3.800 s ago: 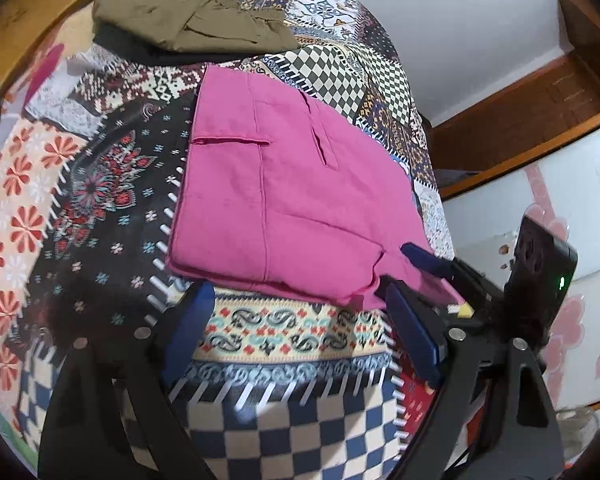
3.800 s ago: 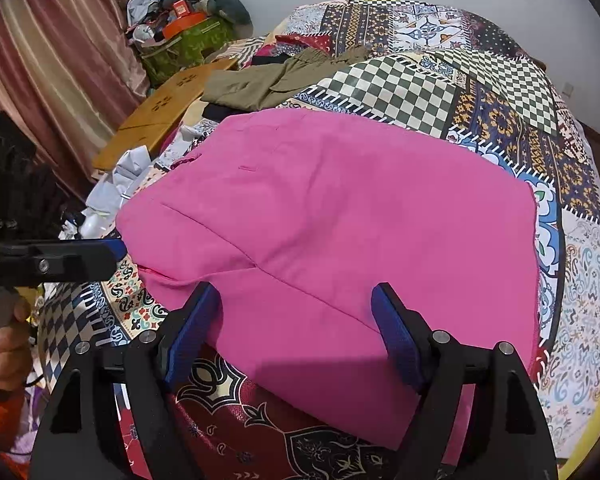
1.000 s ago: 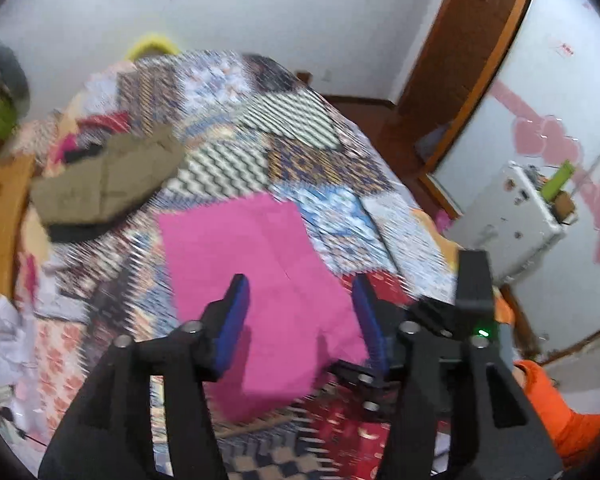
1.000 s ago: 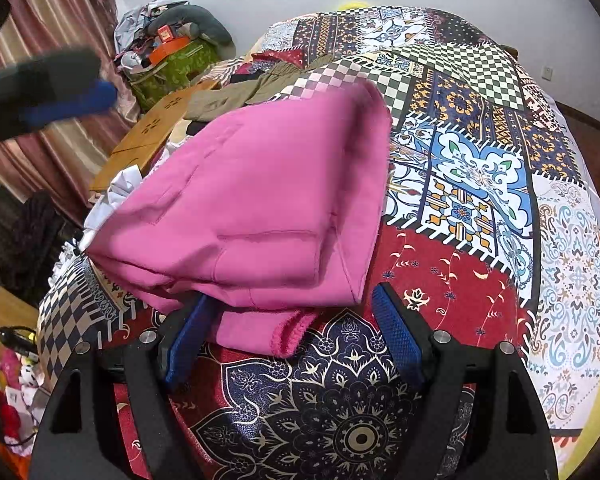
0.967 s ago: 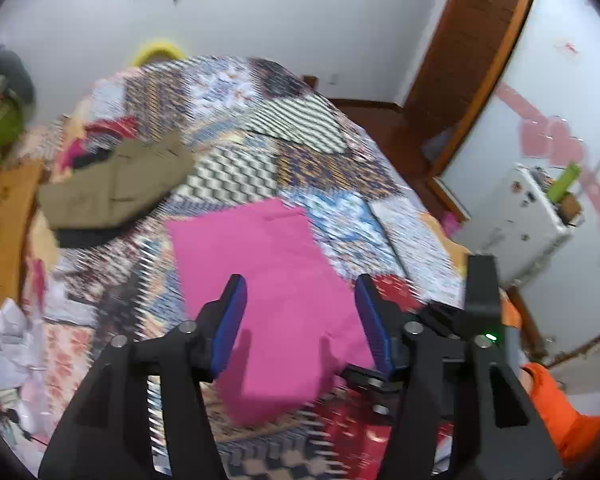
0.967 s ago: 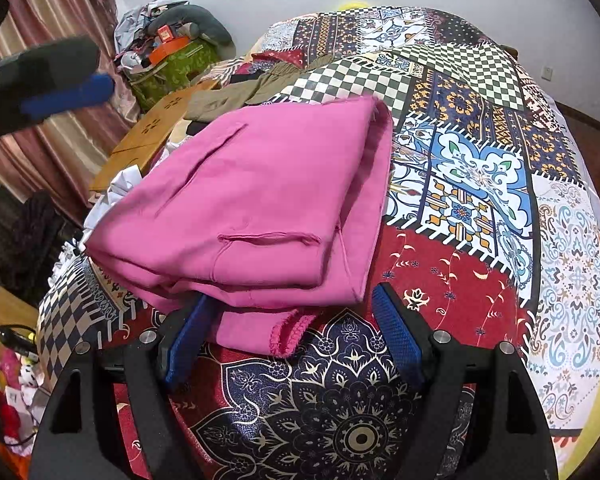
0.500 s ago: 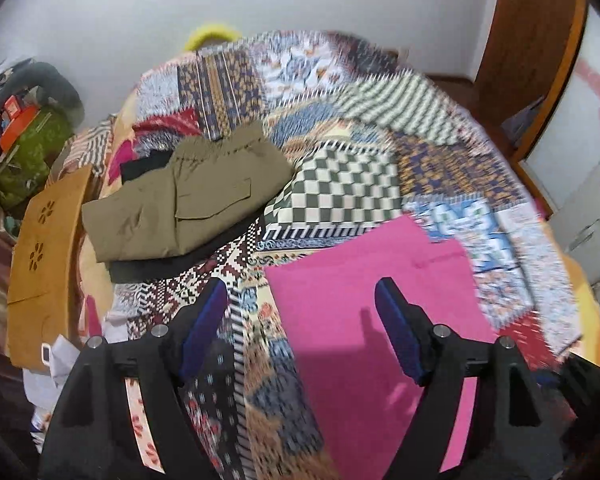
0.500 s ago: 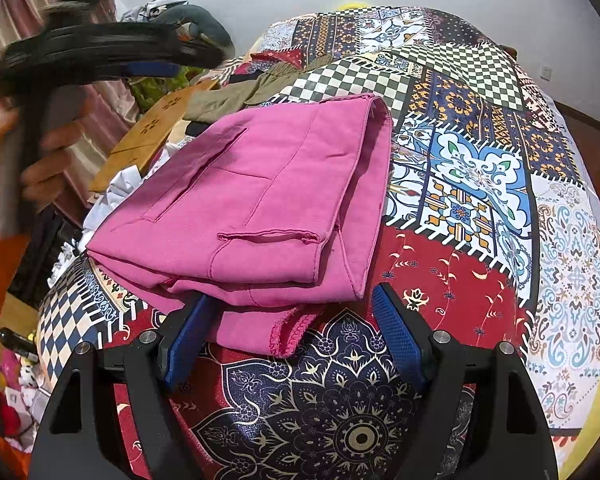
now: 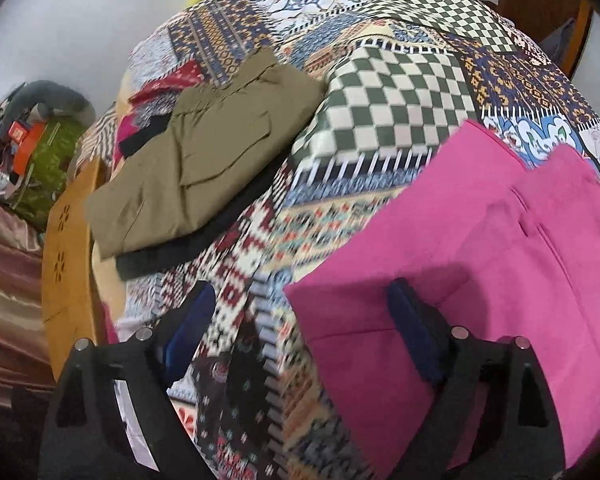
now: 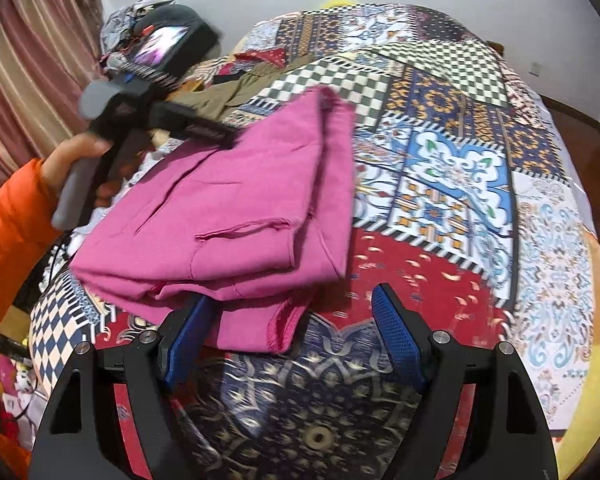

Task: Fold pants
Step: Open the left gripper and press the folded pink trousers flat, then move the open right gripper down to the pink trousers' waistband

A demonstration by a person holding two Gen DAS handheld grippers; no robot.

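Observation:
The pink pants [image 10: 240, 220] lie folded into a thick stack on the patchwork bedspread [image 10: 440, 168]. My right gripper [image 10: 292, 336] is open low at the near side, with the loose bottom hem between its blue pads [image 10: 396, 336]; the pads do not press on it. My left gripper [image 9: 300, 332] hangs over the stack's far left corner [image 9: 296, 296]. Its jaws are opening, one finger over pink cloth and the other over the bedspread, gripping nothing. In the right wrist view a hand [image 10: 76, 152] in an orange sleeve holds that gripper's handle.
Folded olive pants [image 9: 204, 152] rest on a dark garment at the far left of the bed. A wooden board [image 9: 68, 264], a heap of clutter [image 9: 32, 148] and a striped curtain [image 10: 32, 60] lie beyond the left edge. A white wall backs the bed.
The left gripper came down from high above the bed to the pink stack's far left corner, and its jaws widened. The top fold settled flat. The right gripper stayed put.

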